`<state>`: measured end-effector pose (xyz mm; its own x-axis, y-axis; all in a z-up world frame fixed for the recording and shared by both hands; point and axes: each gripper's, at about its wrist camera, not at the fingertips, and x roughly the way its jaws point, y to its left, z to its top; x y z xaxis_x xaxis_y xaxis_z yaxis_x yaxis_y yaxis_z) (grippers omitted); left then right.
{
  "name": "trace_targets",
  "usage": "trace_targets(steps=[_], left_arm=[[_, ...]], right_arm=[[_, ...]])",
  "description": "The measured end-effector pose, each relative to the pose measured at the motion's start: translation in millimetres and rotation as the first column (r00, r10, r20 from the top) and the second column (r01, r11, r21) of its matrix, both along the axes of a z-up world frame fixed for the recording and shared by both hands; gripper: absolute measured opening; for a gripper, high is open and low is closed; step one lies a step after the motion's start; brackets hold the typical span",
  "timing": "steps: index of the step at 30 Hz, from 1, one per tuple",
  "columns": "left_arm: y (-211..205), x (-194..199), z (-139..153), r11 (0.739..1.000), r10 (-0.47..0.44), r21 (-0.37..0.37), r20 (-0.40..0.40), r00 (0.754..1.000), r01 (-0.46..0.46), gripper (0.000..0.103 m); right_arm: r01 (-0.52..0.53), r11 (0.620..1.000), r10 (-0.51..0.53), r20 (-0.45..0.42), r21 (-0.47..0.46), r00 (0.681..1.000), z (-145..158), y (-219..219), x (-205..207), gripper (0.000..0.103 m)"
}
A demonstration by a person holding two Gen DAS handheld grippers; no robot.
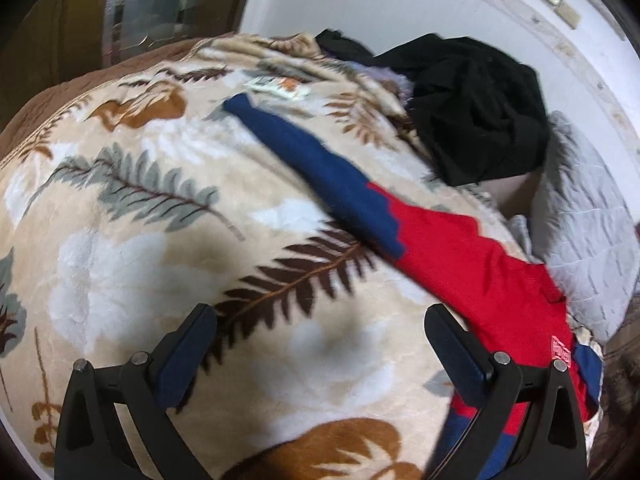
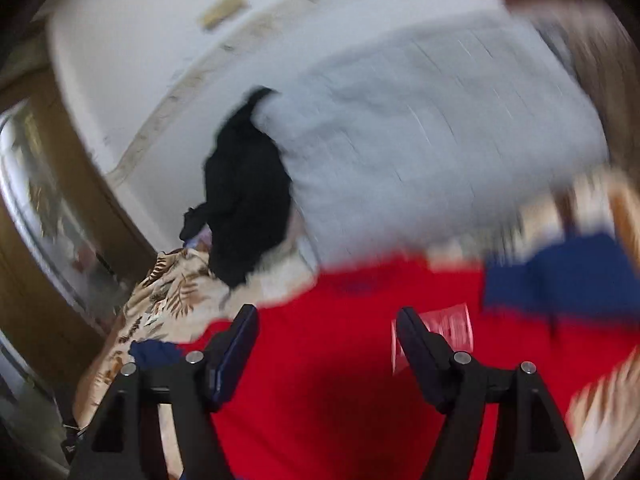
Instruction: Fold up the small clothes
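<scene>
A small red and blue garment (image 1: 452,252) lies spread on a leaf-patterned blanket (image 1: 132,248), one blue sleeve (image 1: 288,148) stretched toward the far left. My left gripper (image 1: 320,320) is open and empty above the blanket, its right finger at the garment's edge. In the right wrist view, which is blurred, my right gripper (image 2: 326,320) is open and empty over the red body of the garment (image 2: 332,360), with a pale printed patch (image 2: 452,328) and a blue sleeve (image 2: 560,276) to its right.
A heap of black clothes (image 1: 476,116) lies at the far side of the blanket, next to a grey quilted pillow (image 1: 592,232). It also shows in the right wrist view (image 2: 244,188). A white wall and a wooden glass-fronted cabinet (image 1: 140,4) stand behind.
</scene>
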<state>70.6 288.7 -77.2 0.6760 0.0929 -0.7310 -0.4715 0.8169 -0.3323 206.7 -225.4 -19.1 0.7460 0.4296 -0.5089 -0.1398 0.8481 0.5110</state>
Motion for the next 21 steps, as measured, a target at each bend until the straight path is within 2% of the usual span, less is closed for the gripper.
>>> trace_targets(steps=[1, 4, 6, 8, 10, 11, 12, 14, 16, 17, 19, 20, 21], left_arm=[[-5, 2, 2, 1.0, -0.022, 0.002, 0.012, 1.0, 0.022, 0.103], [-35, 12, 12, 0.985, -0.17, -0.003, 0.04, 0.985, 0.17, 0.103], [-70, 23, 22, 0.954, -0.296, -0.039, 0.057, 0.953, 0.298, 0.103], [-109, 42, 36, 0.906, -0.407, -0.088, 0.076, 0.91, 0.413, 0.103], [-167, 77, 52, 0.807, -0.551, -0.186, 0.105, 0.828, 0.561, 0.103], [-186, 88, 55, 0.774, -0.586, -0.213, 0.113, 0.802, 0.596, 0.103], [-223, 112, 59, 0.714, -0.645, -0.253, 0.125, 0.754, 0.653, 0.103], [-280, 148, 57, 0.641, -0.712, -0.29, 0.121, 0.691, 0.711, 0.103], [-323, 179, 48, 0.588, -0.752, -0.339, 0.107, 0.651, 0.734, 0.103], [-351, 202, 37, 0.556, -0.771, -0.38, 0.096, 0.63, 0.739, 0.099], [-380, 223, 21, 0.531, -0.788, -0.426, 0.069, 0.611, 0.733, 0.093], [-395, 234, 13, 0.526, -0.792, -0.445, 0.054, 0.608, 0.725, 0.089], [-407, 248, 0, 0.537, -0.787, -0.463, 0.026, 0.616, 0.705, 0.084]], right_arm=[[0.026, 0.999, -0.025, -0.021, 0.029, 0.999, -12, -16, -10, 0.075], [0.109, 0.993, -0.107, -0.054, 0.049, 0.993, -34, -52, -50, 0.075], [0.122, 0.992, -0.12, -0.053, 0.026, 0.991, -44, -65, -75, 0.075], [0.081, 0.996, -0.082, -0.022, -0.029, 0.996, -48, -58, -92, 0.075], [0.033, 0.994, -0.032, 0.014, -0.101, 0.999, -54, -45, -102, 0.075], [0.009, 0.992, -0.006, 0.026, -0.124, 1.0, -54, -37, -104, 0.075], [-0.025, 0.988, 0.031, 0.038, -0.154, 0.999, -56, -27, -107, 0.075], [-0.083, 0.973, 0.092, 0.031, -0.217, 0.995, -62, -9, -108, 0.075], [-0.104, 0.971, 0.11, 0.014, -0.215, 0.994, -66, -8, -109, 0.075], [-0.094, 0.976, 0.097, 0.004, -0.194, 0.995, -69, -12, -107, 0.075], [-0.066, 0.99, 0.062, -0.037, -0.128, 0.997, -76, -27, -101, 0.075], [-0.056, 0.994, 0.05, -0.059, -0.098, 0.997, -81, -33, -99, 0.075], [-0.047, 0.996, 0.041, -0.072, -0.077, 0.997, -83, -36, -97, 0.075]])
